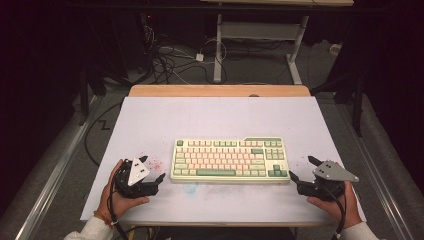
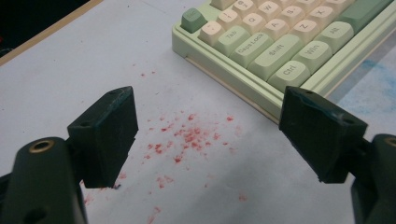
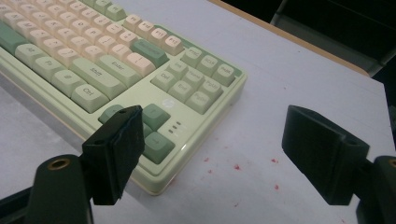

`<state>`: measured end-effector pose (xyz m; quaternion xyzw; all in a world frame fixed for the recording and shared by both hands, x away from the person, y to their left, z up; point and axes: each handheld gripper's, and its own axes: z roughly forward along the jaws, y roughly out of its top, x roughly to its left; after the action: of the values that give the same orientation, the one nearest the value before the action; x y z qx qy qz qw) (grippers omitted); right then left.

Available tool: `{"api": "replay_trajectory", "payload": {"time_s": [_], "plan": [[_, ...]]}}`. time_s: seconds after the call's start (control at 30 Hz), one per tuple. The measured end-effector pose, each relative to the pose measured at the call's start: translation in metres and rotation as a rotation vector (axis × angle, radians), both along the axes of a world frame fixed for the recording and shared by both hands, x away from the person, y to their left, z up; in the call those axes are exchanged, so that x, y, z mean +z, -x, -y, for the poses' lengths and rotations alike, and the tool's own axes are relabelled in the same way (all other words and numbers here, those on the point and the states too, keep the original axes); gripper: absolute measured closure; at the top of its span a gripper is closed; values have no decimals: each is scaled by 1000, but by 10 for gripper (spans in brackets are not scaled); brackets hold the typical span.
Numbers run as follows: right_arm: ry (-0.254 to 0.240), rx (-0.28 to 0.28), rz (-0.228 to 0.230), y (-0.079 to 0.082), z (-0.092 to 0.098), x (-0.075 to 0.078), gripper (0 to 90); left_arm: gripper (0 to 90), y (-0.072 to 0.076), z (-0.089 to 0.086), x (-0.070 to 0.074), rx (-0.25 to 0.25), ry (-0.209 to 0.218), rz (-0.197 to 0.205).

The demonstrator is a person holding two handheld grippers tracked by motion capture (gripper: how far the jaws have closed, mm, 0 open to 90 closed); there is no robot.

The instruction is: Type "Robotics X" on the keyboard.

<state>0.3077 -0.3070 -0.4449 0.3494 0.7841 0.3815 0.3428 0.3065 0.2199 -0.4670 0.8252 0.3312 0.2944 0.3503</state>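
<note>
A pale green mechanical keyboard [image 1: 230, 160] with cream and green keycaps lies flat near the middle of the white counter [image 1: 215, 117], its long side running across the high view. The left gripper [image 1: 151, 170] rests low over the counter just beside the keyboard's left end, held in the person's left hand [image 1: 111, 192], and points toward that end. Its jaws stand wide apart with nothing between them. In the left gripper view, the gap between the jaws frames a scatter of red specks [image 2: 189, 137] on the counter surface, and the keyboard's near left corner with the Ctrl, Shift and Caps Lock keys lies just beyond the jaw on the right of that view.

The right gripper [image 1: 301, 168] sits just beside the keyboard's right end, held in the person's right hand [image 1: 335, 202], with the grey three-cornered plate [image 1: 334, 171] on top of it. Its jaws also stand wide apart and empty. In the right gripper view, the jaw on the left of that view overlaps the keyboard's near right corner by the arrow keys; whether it touches the case cannot be told. The other jaw is over bare counter, with a few red specks between them.

A faint blue smear [image 1: 190, 187] marks the counter just in front of the keyboard.
</note>
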Motion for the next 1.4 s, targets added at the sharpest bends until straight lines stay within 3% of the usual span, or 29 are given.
{"api": "replay_trajectory", "payload": {"time_s": [0.27, 0.43, 0.47, 0.5, 0.57, 0.63, 0.67, 0.7, 0.8, 0.87, 0.97, 1.4], "plan": [[2, -6, 7, 5, 1, 2, 219, 182, 0, 3, 0, -15, -4, 1], [-12, 14, -1, 5, 2, 3, 284, 182, 0, 1, 0, -17, 4, -1], [-18, 37, -6, 6, 2, 5, 340, 175, 1, 1, 0, -17, 3, -2], [-18, 37, -6, 6, 2, 5, 340, 175, 1, 1, 0, -12, -7, 1], [-12, 71, -8, 6, -3, 9, 475, 175, 0, 3, 0, 1, -29, 1], [-1, 69, -8, 5, -5, 10, 523, 175, -1, 3, 1, 1, -23, -5], [-5, 73, -11, 5, -7, 11, 585, 175, -1, 3, 1, 0, -23, -7], [-4, 100, -36, 1, -11, 14, 713, 174, -1, 1, 0, -1, -16, -13], [-18, 124, -39, -3, -14, 18, 751, 173, 0, 0, 0, 0, -5, -16], [-12, 145, -59, -9, -22, 21, 852, 173, 1, 0, 0, -2, -9, -16], [-2, 163, -74, -13, -29, 20, 899, 173, 2, 1, 1, -3, -6, -23], [60, 263, -150, -36, -76, 6, 900, 189, 0, 7, -1, -12, -21, -46]]}}
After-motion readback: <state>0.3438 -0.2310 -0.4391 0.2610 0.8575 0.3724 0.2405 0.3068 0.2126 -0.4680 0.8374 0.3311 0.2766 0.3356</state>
